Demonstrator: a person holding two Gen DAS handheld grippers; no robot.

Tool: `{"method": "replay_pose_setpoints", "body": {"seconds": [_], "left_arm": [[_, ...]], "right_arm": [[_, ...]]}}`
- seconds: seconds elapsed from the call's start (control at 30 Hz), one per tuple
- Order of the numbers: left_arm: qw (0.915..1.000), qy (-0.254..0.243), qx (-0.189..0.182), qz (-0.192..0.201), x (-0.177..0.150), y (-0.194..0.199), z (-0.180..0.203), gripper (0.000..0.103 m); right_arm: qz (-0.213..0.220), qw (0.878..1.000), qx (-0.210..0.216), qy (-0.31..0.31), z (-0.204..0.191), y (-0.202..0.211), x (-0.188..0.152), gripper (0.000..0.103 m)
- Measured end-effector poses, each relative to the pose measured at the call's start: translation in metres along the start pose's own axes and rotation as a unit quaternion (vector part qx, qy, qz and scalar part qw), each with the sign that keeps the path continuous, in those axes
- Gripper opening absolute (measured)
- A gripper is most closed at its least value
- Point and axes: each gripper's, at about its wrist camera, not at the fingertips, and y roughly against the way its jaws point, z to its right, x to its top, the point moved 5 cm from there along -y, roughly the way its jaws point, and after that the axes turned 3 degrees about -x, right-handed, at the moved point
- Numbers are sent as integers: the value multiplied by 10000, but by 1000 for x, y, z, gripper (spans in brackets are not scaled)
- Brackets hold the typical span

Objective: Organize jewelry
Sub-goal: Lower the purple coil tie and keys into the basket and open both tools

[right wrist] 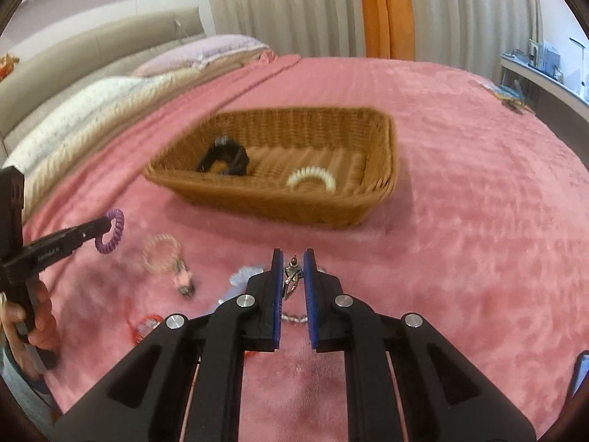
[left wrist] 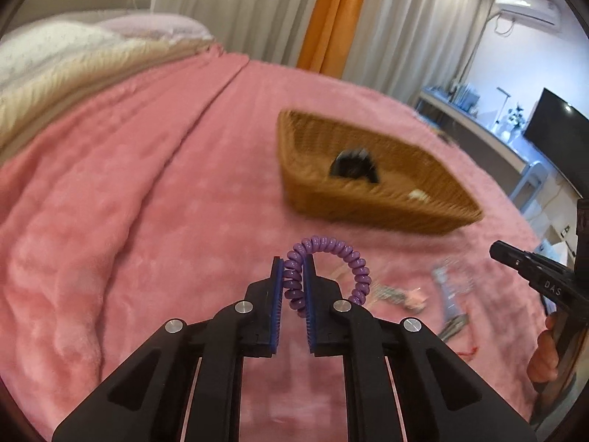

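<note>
My left gripper (left wrist: 293,263) is shut on a purple spiral hair tie (left wrist: 331,245), whose loop arches out to the right of the pads, above the pink blanket. It shows again in the right wrist view, the left gripper (right wrist: 105,226) with the purple tie (right wrist: 114,232). My right gripper (right wrist: 292,256) is shut on a small silver bracelet (right wrist: 291,276); its clasp sits between the blue pads and clear beads hang below. A wicker basket (right wrist: 276,206) lies ahead, holding a black hair piece (right wrist: 224,158) and a white spiral tie (right wrist: 311,178).
On the blanket (right wrist: 460,221) near the grippers lie a pink bead bracelet (right wrist: 162,254), a small pink clip (right wrist: 184,281), a pale blue clear piece (right wrist: 244,274) and a red item (right wrist: 143,326). Pillows (right wrist: 92,110) line the bed's far left. A desk (right wrist: 545,73) stands right.
</note>
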Motion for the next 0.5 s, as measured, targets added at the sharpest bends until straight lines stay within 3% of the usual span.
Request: {"method": "replay_pose_setpoints", "body": {"seconds": [0.27,0.5], "left_arm": [[9968,-428,-261,624,72,22,59,9],[9965,-581,-387,466,94,-43,93,9]], "right_arm": [[476,9988,-143,32,2,18,79,9],[51,9998,-105,-140,10,-45,106,9]]}}
